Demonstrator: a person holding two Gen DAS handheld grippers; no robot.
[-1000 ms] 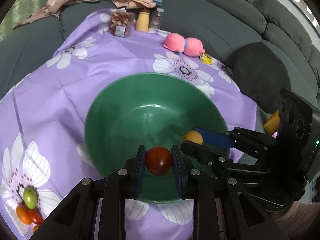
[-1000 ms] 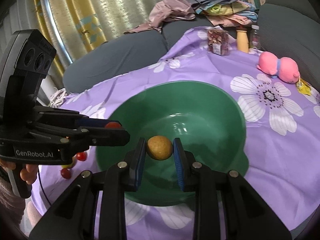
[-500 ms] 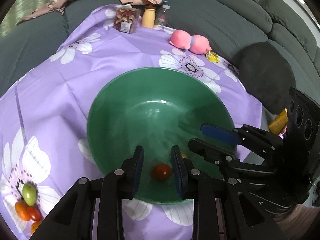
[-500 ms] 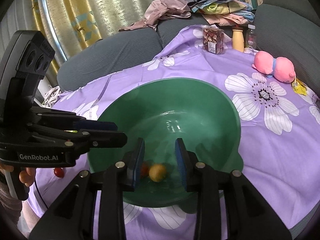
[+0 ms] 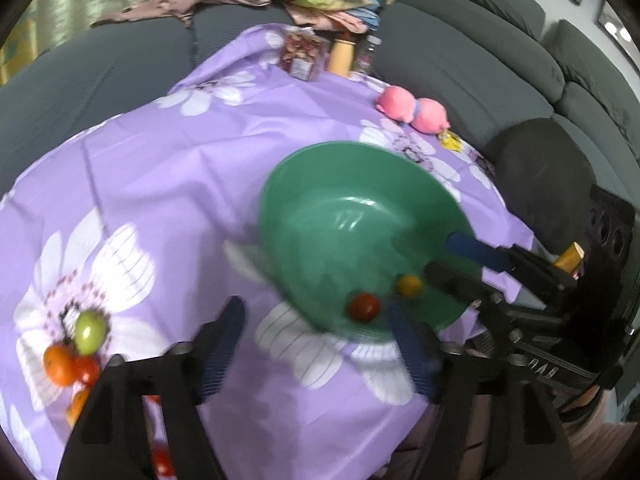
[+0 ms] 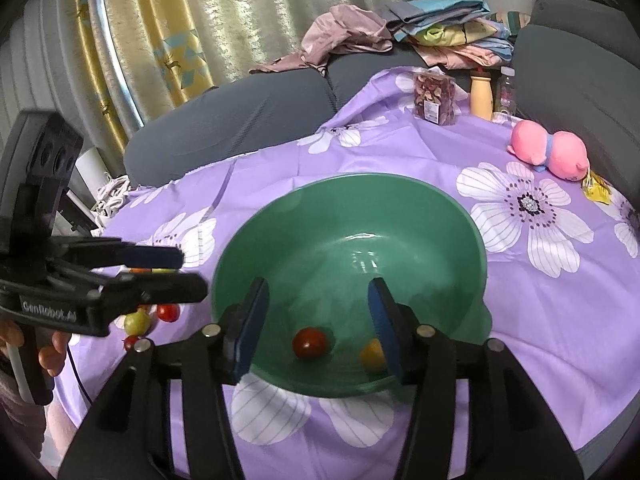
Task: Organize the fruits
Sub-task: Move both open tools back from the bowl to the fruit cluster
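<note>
In the left wrist view, the left gripper [image 5: 316,344] has its fingers spread wide and carries nothing; the picture is blurred here. The green bowl [image 5: 320,184] stands near the right edge of the desk, which is covered by a purple flowered cloth [image 5: 168,184], and a red tomato [image 5: 363,307] and a yellow fruit [image 5: 409,285] lie apart on its near inner wall. A small pile of fruits [image 5: 76,352] waits at the near left corner of the desk, with a green one on top of an orange one and a red one. The risk is probably there: the fruits touch each other, so fingers closing on one may push the others, and a round fruit could roll off the near edge. In the right wrist view, the right gripper [image 6: 318,316] is also spread and empty, and hovers over the near rim of the bowl, with the tomato [image 6: 309,343] between its fingers lower down and the yellow fruit [image 6: 372,354] partly hidden behind the right finger. The left gripper [image 6: 176,276] is just beside the bowl, so the two tools may knock together or strike the rim and tip the bowl.
</note>
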